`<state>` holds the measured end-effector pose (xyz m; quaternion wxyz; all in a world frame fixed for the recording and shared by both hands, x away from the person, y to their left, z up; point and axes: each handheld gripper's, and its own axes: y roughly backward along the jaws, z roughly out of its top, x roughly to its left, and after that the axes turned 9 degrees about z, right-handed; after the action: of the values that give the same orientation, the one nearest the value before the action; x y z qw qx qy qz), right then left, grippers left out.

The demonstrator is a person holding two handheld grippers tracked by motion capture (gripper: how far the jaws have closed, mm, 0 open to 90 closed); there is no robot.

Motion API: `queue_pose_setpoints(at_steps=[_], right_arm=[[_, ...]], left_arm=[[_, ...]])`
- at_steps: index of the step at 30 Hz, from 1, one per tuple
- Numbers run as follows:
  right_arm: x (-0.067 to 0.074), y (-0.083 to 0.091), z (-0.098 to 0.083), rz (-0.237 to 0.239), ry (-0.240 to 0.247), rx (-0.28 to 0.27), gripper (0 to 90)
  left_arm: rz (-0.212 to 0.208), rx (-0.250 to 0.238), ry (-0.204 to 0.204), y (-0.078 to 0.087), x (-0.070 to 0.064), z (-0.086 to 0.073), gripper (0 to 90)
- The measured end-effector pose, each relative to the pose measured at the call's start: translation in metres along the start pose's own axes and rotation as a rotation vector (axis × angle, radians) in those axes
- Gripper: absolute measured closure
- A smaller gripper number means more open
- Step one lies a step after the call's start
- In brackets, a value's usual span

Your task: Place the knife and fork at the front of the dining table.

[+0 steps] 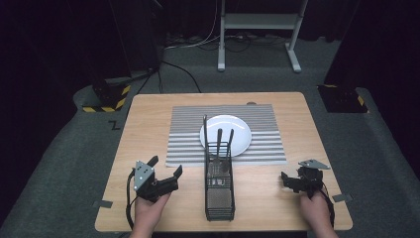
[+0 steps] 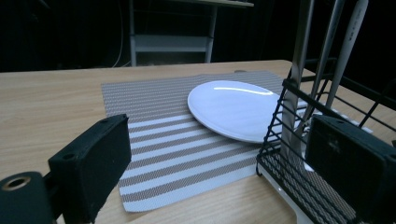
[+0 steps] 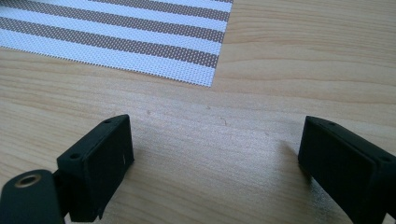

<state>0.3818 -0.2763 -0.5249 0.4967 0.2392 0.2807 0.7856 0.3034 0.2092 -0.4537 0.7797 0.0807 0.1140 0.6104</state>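
I see a striped placemat (image 1: 225, 134) on the wooden table (image 1: 148, 119). A white plate (image 1: 240, 130) sits on it.

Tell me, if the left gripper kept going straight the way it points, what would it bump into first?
Probably the black wire caddy: the open left gripper aims toward it, and its near corner lies just ahead, beside the right jaw. The striped placemat lies below that line; depth is hard to judge.
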Motion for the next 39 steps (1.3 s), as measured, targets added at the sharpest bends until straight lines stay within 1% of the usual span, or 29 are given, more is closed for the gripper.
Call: queue_pose_setpoints(at_steps=[2,5,7,10,11,12,13,14,15,16,17,18,19,20,22,23,24,28,29,31,33,34,39], right_arm=[[0.0,0.0,0.0,0.0,0.0,0.0,9.9],[0.0,0.0,0.0,0.0,0.0,0.0,9.9],[0.0,0.0,0.0,0.0,0.0,0.0,9.9],[0.0,0.0,0.0,0.0,0.0,0.0,9.9],[0.0,0.0,0.0,0.0,0.0,0.0,9.9],[0.0,0.0,0.0,0.0,0.0,0.0,9.9],[0.0,0.0,0.0,0.0,0.0,0.0,9.9],[0.0,0.0,0.0,0.0,0.0,0.0,9.9],[0.0,0.0,0.0,0.0,0.0,0.0,9.9],[0.0,0.0,0.0,0.0,0.0,0.0,9.9],[0.0,0.0,0.0,0.0,0.0,0.0,9.9],[0.0,0.0,0.0,0.0,0.0,0.0,9.9],[0.0,0.0,0.0,0.0,0.0,0.0,9.9],[0.0,0.0,0.0,0.0,0.0,0.0,9.9],[0.0,0.0,0.0,0.0,0.0,0.0,9.9],[0.0,0.0,0.0,0.0,0.0,0.0,9.9],[0.0,0.0,0.0,0.0,0.0,0.0,9.9],[0.0,0.0,0.0,0.0,0.0,0.0,9.9],[0.0,0.0,0.0,0.0,0.0,0.0,9.9],[0.0,0.0,0.0,0.0,0.0,0.0,9.9],[0.0,0.0,0.0,0.001,0.001,0.0,9.9],[0.0,0.0,0.0,0.002,0.005,0.002,9.9],[0.0,0.0,0.0,0.003,0.006,0.002,9.9]], left_arm=[[-0.016,-0.006,0.023,-0.001,-0.002,0.002,7.2],[-0.03,-0.011,0.032,-0.004,-0.006,0.005,6.7],[-0.028,-0.026,0.008,-0.006,-0.011,0.01,6.7],[-0.031,-0.033,-0.001,-0.008,-0.014,0.013,6.7],[-0.04,-0.039,-0.006,-0.011,-0.016,0.016,6.6],[-0.04,-0.039,-0.006,-0.011,-0.016,0.016,6.6],[-0.044,-0.04,-0.02,-0.014,-0.02,0.019,6.6],[-0.044,-0.04,-0.02,-0.014,-0.02,0.019,6.7],[-0.045,-0.042,-0.033,-0.018,-0.023,0.022,6.8],[-0.045,-0.042,-0.033,-0.018,-0.023,0.022,6.8],[-0.054,-0.045,-0.04,-0.021,-0.027,0.024,7.1],[-0.054,-0.045,-0.04,-0.021,-0.027,0.024,7.7],[-0.056,-0.043,-0.045,-0.024,-0.031,0.026,7.9],[-0.056,-0.043,-0.045,-0.024,-0.031,0.026,7.8],[-0.058,-0.045,-0.06,-0.029,-0.036,0.028,8.2],[-0.058,-0.045,-0.06,-0.029,-0.036,0.028,8.6],[-0.058,-0.044,-0.064,-0.032,-0.039,0.031,8.9],[-0.058,-0.041,-0.069,-0.038,-0.043,0.034,12.4],[-0.062,-0.033,-0.079,-0.042,-0.047,0.035,14.9],[-0.064,-0.024,-0.095,-0.046,-0.051,0.037,15.2],[-0.065,-0.023,-0.1,-0.048,-0.054,0.037,16.3],[-0.068,-0.023,-0.112,-0.051,-0.057,0.038,17.7],[-0.079,-0.021,-0.11,-0.058,-0.06,0.039,27.7]])
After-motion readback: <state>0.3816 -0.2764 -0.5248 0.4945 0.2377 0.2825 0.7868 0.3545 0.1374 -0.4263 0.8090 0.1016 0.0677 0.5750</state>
